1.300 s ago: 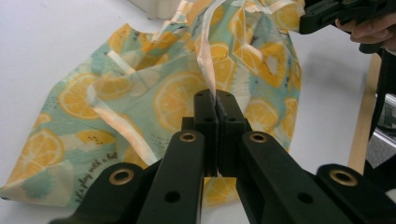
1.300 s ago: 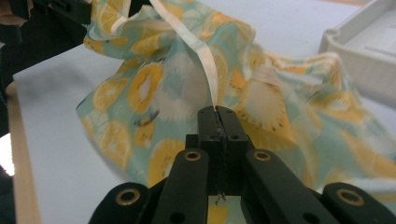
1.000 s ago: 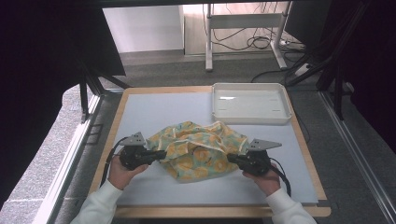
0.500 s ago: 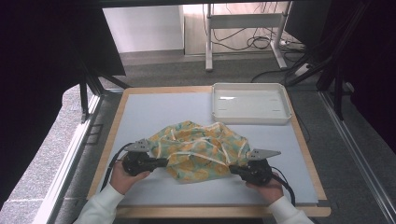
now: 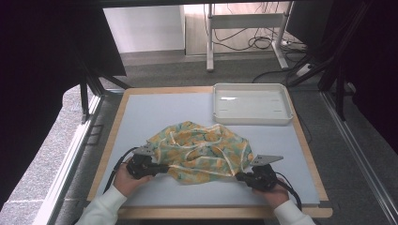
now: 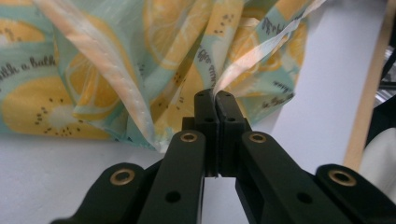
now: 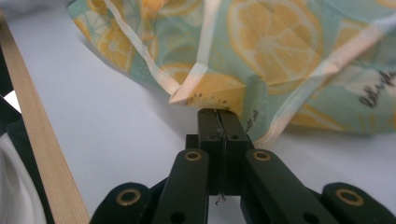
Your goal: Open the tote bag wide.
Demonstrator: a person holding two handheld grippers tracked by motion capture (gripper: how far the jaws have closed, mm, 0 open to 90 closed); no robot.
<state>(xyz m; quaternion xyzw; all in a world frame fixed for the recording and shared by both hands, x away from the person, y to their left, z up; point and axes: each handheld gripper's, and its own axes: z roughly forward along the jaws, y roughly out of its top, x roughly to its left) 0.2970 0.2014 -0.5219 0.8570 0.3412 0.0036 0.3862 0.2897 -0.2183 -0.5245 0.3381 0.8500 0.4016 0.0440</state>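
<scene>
While I hold it by two edges, the lemon-print cloth (image 5: 201,152) lies bunched on the grey table mat (image 5: 155,112), its long axis running across the table from my left tongs (image 5: 162,167) to my right tongs (image 5: 240,176). From above, a white tray (image 5: 252,104) sits well apart beyond it. My left tongs' view adds printed lettering and a hem clenched between the jaws; my right tongs' view shows a folded corner clamped likewise.

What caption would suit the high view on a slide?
Two hand-held grippers, left gripper and right gripper, pinch opposite edges of a lemon-print cloth near a white tray.
</scene>
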